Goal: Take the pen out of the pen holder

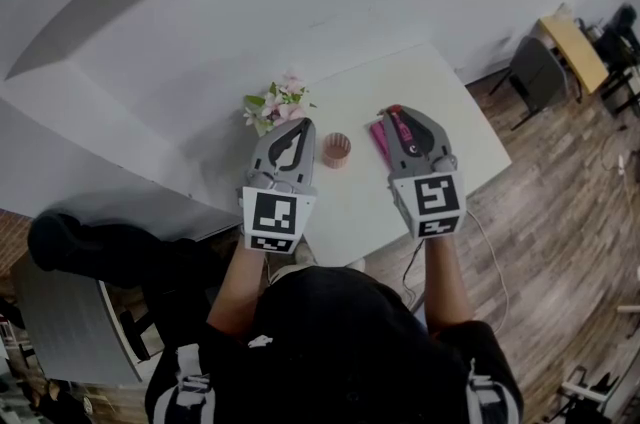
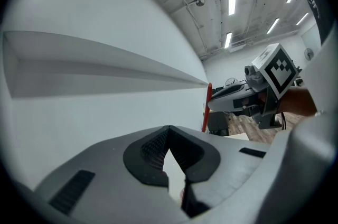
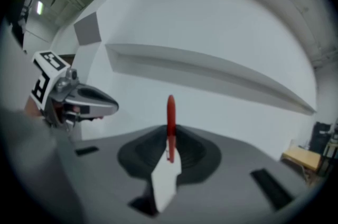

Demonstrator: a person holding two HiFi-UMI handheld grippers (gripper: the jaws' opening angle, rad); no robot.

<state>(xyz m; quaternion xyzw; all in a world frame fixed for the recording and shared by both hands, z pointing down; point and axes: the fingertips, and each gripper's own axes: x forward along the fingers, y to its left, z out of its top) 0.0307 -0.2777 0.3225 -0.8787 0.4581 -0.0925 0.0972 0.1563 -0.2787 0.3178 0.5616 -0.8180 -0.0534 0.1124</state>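
A red pen [image 3: 170,112] stands upright between the jaws of my right gripper [image 3: 170,133], which is shut on it. In the head view the right gripper [image 1: 397,115] hovers over the white table [image 1: 440,92], with the pen's tip [image 1: 393,110] showing at its front. A small pinkish pen holder [image 1: 337,150] stands between the two grippers, and I cannot see inside it. My left gripper [image 1: 302,126] hangs just left of the holder, shut with nothing in it. In the left gripper view its jaws [image 2: 168,130] meet, and the right gripper [image 2: 237,97] with the red pen [image 2: 207,106] shows beyond.
A bunch of pink and white flowers [image 1: 277,104] lies at the table's far left corner. A magenta flat object [image 1: 379,140] rests under the right gripper. A white wall runs behind the table. A dark chair [image 1: 537,72] and a wooden desk [image 1: 575,47] stand at right.
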